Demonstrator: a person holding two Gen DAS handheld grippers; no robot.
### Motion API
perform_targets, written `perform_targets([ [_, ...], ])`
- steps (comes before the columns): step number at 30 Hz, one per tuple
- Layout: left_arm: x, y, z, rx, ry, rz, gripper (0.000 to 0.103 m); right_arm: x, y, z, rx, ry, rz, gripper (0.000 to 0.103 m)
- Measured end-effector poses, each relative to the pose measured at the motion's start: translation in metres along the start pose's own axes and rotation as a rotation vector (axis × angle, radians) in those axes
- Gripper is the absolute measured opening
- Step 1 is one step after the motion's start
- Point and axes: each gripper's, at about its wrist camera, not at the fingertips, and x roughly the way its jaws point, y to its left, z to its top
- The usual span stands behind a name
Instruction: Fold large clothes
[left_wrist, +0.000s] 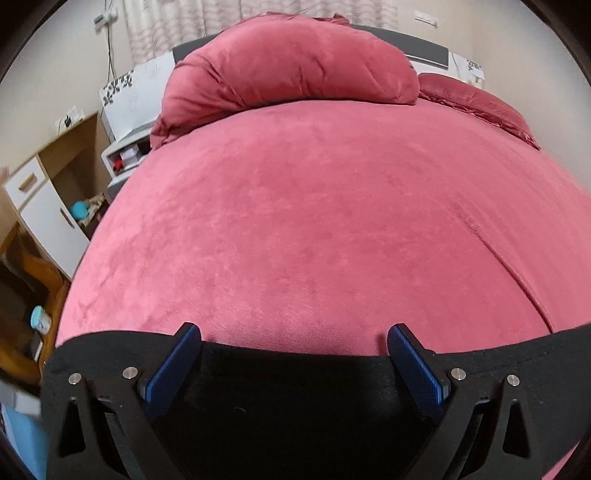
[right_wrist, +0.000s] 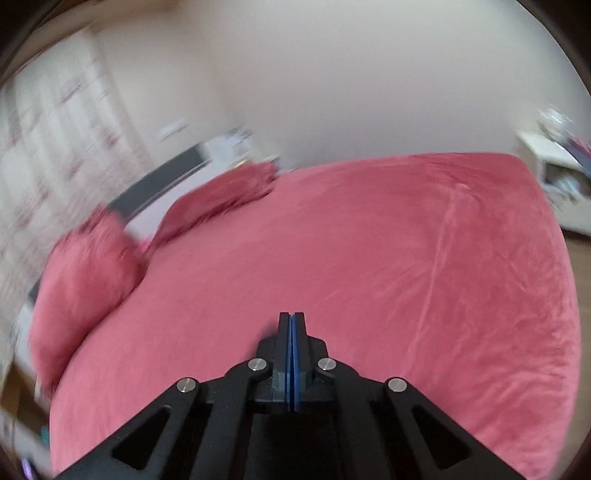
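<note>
A black garment (left_wrist: 295, 398) lies spread along the near edge of a pink velvety bed (left_wrist: 295, 221). Its far hem runs straight across the bottom of the left wrist view. My left gripper (left_wrist: 294, 330) hovers over that hem, open wide, with its blue pads (left_wrist: 413, 365) apart and nothing pinched between them. In the blurred right wrist view my right gripper (right_wrist: 291, 315) is shut with its pads pressed together and empty, above the bare pink bed (right_wrist: 351, 240). I cannot make out the garment there.
A rolled pink duvet (left_wrist: 291, 62) and a pillow (left_wrist: 480, 103) lie at the head of the bed. A white nightstand (left_wrist: 125, 155), a white cabinet (left_wrist: 40, 206) and a wooden chair (left_wrist: 33, 266) stand to the left. Another white nightstand (right_wrist: 554, 173) stands far right.
</note>
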Motion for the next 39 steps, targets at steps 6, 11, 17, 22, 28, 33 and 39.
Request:
perform_targets([
  [6,0.008,0.006,-0.007,-0.014,0.0,-0.059,0.102,0.049,-0.004,-0.025,0.034,0.2,0.036,0.037],
  [11,0.006,0.003,0.003,0.125,0.036,-0.131,0.102,0.075,0.027,-0.082,-0.351,0.44,-0.038,0.057],
  [17,0.005,-0.005,0.005,0.343,0.023,-0.155,0.103,0.109,0.062,-0.084,-0.519,0.395,-0.161,0.059],
  [22,0.018,0.001,0.01,0.308,0.065,-0.201,0.103,0.127,0.08,-0.088,-0.535,0.493,-0.151,0.069],
  [28,0.017,-0.004,0.01,0.402,0.04,-0.203,0.103,0.094,0.101,-0.088,-0.637,0.43,-0.178,0.068],
  [33,0.015,-0.006,0.011,0.396,0.054,-0.205,0.103,0.107,0.116,-0.103,-0.571,0.697,-0.022,0.067],
  [39,0.015,-0.003,0.002,0.334,0.026,-0.207,0.103,0.122,0.08,-0.128,-0.239,0.769,-0.278,0.079],
])
